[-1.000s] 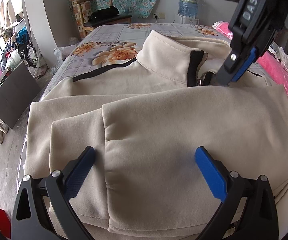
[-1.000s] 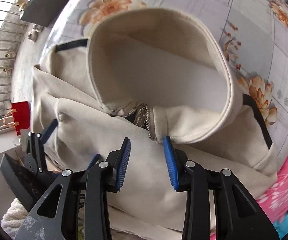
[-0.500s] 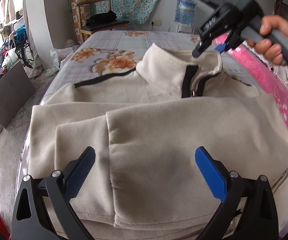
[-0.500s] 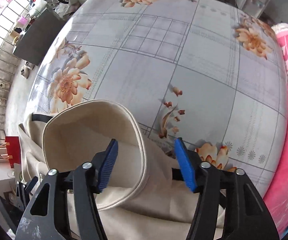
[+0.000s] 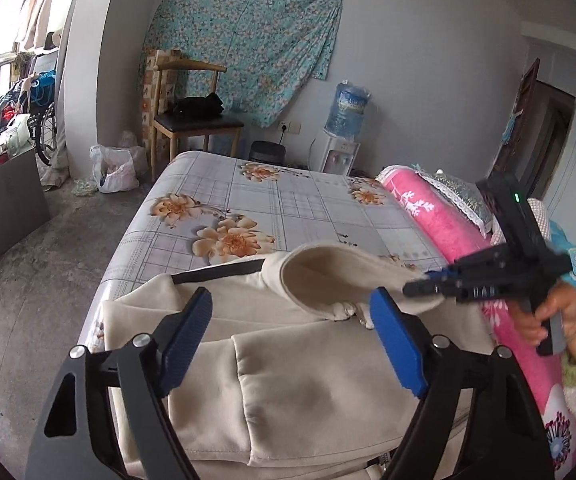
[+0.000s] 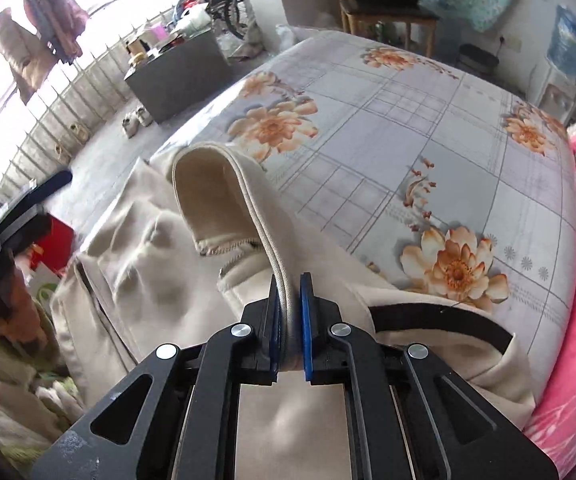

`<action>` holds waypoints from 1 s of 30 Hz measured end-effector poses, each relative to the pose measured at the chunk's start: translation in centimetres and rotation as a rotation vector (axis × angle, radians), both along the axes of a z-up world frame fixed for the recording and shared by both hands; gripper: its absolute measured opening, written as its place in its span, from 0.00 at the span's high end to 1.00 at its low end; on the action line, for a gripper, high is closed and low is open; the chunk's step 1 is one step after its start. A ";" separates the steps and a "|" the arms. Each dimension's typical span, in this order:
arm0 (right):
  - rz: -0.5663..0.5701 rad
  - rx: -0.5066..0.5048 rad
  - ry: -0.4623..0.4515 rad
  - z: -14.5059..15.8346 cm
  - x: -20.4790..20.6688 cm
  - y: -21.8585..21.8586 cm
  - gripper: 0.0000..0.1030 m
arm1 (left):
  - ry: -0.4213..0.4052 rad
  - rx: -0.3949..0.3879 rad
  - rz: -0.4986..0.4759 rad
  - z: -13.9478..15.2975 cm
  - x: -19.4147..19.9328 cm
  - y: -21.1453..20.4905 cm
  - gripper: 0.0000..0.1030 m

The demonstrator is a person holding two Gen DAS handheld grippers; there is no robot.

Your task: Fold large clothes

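A cream zip jacket (image 5: 308,384) with black shoulder stripes lies on the flowered bed, its sleeves folded across the front. Its stand-up collar (image 5: 328,276) is lifted off the bed. My right gripper (image 6: 290,320) is shut on the collar's edge (image 6: 263,216) and holds it up; it also shows at the right of the left wrist view (image 5: 420,286). My left gripper (image 5: 292,336) is open and empty, hovering over the jacket's chest, just short of the collar.
The bed sheet (image 5: 288,204) stretches bare beyond the jacket. A rolled pink blanket (image 5: 428,216) lies along the bed's right side. A wooden chair (image 5: 195,120), a water dispenser (image 5: 344,136) and a white plastic bag (image 5: 113,168) stand on the floor beyond the bed.
My right gripper moved from the zip to the collar's edge, shut on it and lifted it. My left gripper rose and tilted up, still open.
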State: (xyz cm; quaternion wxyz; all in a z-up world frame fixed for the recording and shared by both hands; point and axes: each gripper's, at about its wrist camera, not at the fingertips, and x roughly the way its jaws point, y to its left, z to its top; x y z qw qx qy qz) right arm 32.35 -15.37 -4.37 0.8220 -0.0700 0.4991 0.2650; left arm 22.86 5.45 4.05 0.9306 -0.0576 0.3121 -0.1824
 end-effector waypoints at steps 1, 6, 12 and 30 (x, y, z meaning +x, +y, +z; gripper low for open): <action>0.019 -0.032 -0.019 -0.5 -0.9 0.4 0.93 | 0.010 -0.016 -0.003 0.1 0.4 -0.1 0.30; 0.093 -0.138 -0.098 -3.4 -3.0 1.8 0.93 | 0.083 -0.105 -0.027 -0.7 3.5 -1.3 0.52; 0.114 -0.153 -0.129 -4.6 -3.4 1.8 0.93 | 0.352 -0.004 -0.112 -7.1 8.3 -4.9 0.75; -0.378 0.434 0.301 -5.6 1.3 -7.3 0.81 | 0.411 0.003 -0.095 -9.8 7.4 -3.8 0.84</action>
